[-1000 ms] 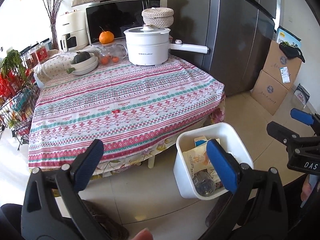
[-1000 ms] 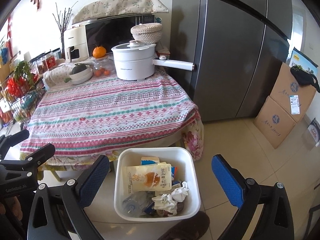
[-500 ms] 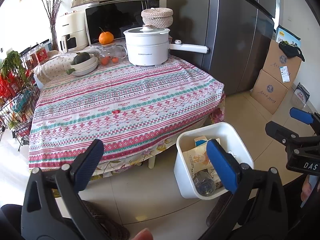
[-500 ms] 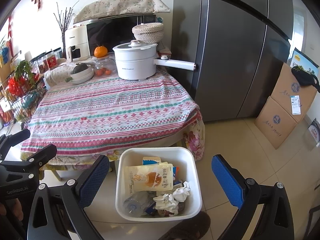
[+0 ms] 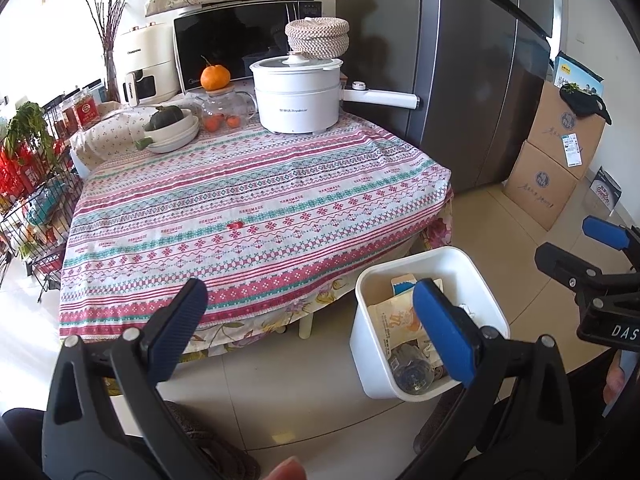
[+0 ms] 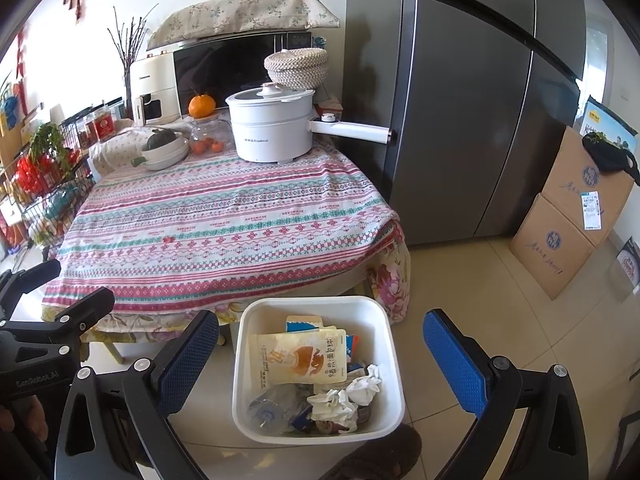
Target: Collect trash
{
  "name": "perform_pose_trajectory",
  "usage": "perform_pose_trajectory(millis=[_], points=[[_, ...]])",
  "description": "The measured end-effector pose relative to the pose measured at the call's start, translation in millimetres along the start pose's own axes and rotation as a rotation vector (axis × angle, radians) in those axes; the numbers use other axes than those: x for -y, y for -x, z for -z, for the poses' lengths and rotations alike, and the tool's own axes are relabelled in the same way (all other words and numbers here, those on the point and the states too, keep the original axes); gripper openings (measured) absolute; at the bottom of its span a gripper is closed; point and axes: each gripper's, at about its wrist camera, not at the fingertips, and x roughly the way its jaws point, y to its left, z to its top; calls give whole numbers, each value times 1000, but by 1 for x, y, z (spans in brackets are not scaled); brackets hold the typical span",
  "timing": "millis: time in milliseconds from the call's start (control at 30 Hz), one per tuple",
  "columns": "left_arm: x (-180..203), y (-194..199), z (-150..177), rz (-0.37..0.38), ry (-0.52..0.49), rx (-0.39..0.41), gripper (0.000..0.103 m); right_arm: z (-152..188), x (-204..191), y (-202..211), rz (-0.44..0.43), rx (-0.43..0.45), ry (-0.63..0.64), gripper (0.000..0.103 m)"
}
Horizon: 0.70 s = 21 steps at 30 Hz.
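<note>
A white square bin (image 6: 384, 320) stands on the tiled floor by the table's front corner; in the left wrist view the bin (image 5: 486, 300) sits at lower right. It holds a cream snack pouch (image 6: 298, 360), crumpled white tissues (image 6: 344, 398), a clear plastic bottle (image 6: 268, 410) and other wrappers. My right gripper (image 6: 320, 364) hangs open above the bin with nothing between its fingers. My left gripper (image 5: 312, 328) is open too, held over the floor left of the bin. A tiny red scrap (image 5: 234, 225) lies on the striped tablecloth (image 5: 240, 208).
On the table's far side stand a white electric pot (image 5: 296, 94), stacked bowls (image 5: 170, 134), a glass jar with oranges and a microwave (image 5: 236, 48). A dark fridge (image 6: 472, 100) rises at right, cardboard boxes (image 6: 568, 220) beside it. A wire rack (image 5: 28, 200) stands at left.
Both grippers have stayed open and nearly still; the views drift only slightly. Nothing was picked up or dropped.
</note>
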Motion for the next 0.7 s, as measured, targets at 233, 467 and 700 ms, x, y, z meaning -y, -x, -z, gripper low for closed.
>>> perform_pose_trajectory(millis=[233, 467, 700], points=[[1, 1, 0, 0, -1, 0, 102, 0, 0, 0, 0, 1, -1, 103], [0, 1, 1, 1, -2, 0, 102, -1, 0, 1, 0, -1, 0, 103], [0, 1, 0, -4, -5, -1, 102, 0, 0, 0, -1, -2, -1, 103]])
